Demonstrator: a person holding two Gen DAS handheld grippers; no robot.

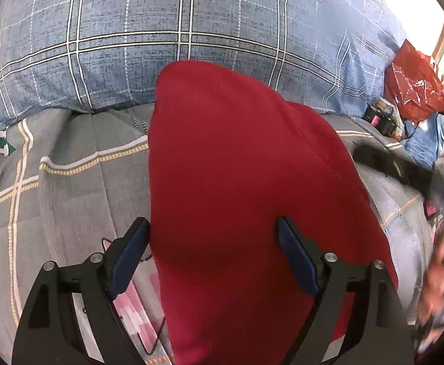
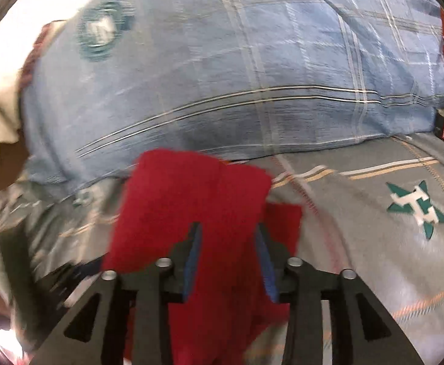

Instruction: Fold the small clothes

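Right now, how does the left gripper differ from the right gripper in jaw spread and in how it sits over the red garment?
The left gripper stands wide open, its jaws spanning most of the red garment; the right gripper has a narrower gap. The left wrist view is sharp, while the right wrist view is smeared by motion. Shared: both have black frames with blue pads, both hang over the garment, and neither visibly pinches it.

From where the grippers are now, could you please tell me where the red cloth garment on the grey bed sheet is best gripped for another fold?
Probably its far edge, by the blue plaid pillow. The red cloth garment lies flat on the grey bed sheet, running lengthwise away from both open grippers, left and right. Coming from the near side, pinch the far corners, one each, and draw them back.
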